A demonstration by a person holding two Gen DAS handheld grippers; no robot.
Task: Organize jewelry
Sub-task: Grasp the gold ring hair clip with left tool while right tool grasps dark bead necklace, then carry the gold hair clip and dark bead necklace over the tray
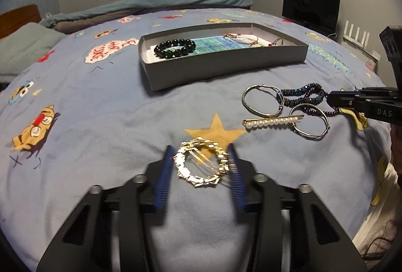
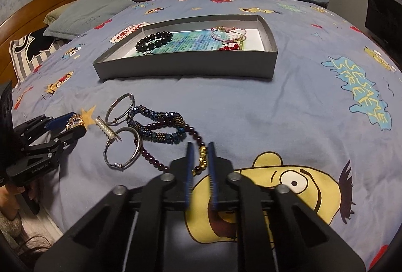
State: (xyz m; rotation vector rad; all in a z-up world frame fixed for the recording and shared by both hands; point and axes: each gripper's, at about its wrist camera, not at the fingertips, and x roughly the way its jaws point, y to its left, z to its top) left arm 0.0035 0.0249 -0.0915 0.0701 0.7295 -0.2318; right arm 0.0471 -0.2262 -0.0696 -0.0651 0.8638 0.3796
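A gold oval hair clip (image 1: 201,162) lies on the bedspread between the open pads of my left gripper (image 1: 201,153); the pads flank it and the right one seems to touch it. My right gripper (image 2: 201,146) has narrowed around the gold-charm end of a dark purple bead bracelet (image 2: 202,159), with a small gap still showing. Beside it lie a blue-and-bronze beaded bracelet (image 2: 158,125), two silver hoops (image 2: 120,108), (image 2: 121,150) and a pearl hair pin (image 2: 106,130). The grey tray (image 1: 226,65) holds a black bead bracelet (image 1: 175,47) and thin cord bracelets (image 1: 241,38).
The bed has a blue cartoon-print cover (image 2: 301,108). Pillows (image 2: 85,13) and a wooden headboard (image 2: 50,0) are at far left in the right wrist view. A folded blanket (image 1: 150,5) lies along the far edge. A black screen (image 1: 310,8) stands at right.
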